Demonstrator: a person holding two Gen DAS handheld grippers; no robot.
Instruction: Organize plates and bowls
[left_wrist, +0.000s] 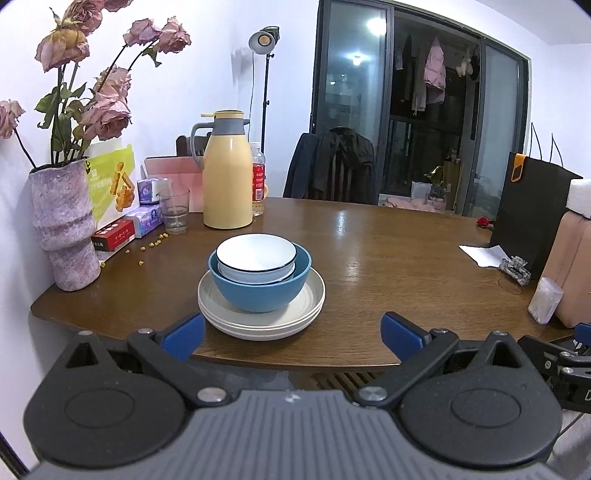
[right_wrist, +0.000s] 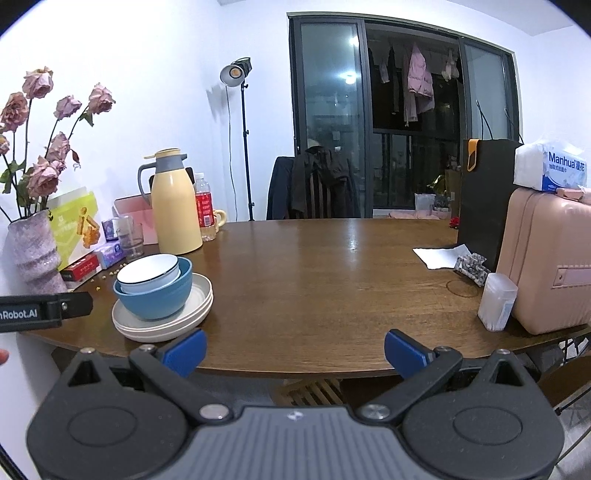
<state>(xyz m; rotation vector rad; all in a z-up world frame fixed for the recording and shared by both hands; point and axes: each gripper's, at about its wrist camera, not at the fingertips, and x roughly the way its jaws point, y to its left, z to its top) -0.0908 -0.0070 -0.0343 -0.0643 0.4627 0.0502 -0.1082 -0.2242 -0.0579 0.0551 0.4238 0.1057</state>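
**Stacking tally: two bowls, a pile of plates, two empty grippers**

Sitting near the front-left edge of the wooden table (left_wrist: 369, 258) is a single stack of tableware. One white bowl (left_wrist: 256, 256) with a dark rim nests inside one blue bowl (left_wrist: 258, 284), and the blue bowl stands on a pile of cream plates (left_wrist: 262, 317); three plate rims seem to show at the edge, though the exact count is hard to tell.

The left gripper (left_wrist: 293, 334) hangs just in front of the stack, off the table edge, its two blue fingers spread wide and holding nothing. The right gripper (right_wrist: 295, 350) is likewise spread wide and empty, aimed at the bare middle of the table, with the stack off to its left.

Behind the stack stand one yellow thermos jug (left_wrist: 226, 173), one clear glass (left_wrist: 174, 212), one red-labelled bottle (left_wrist: 258, 177) and one vase of wilted pink roses (left_wrist: 64, 225).
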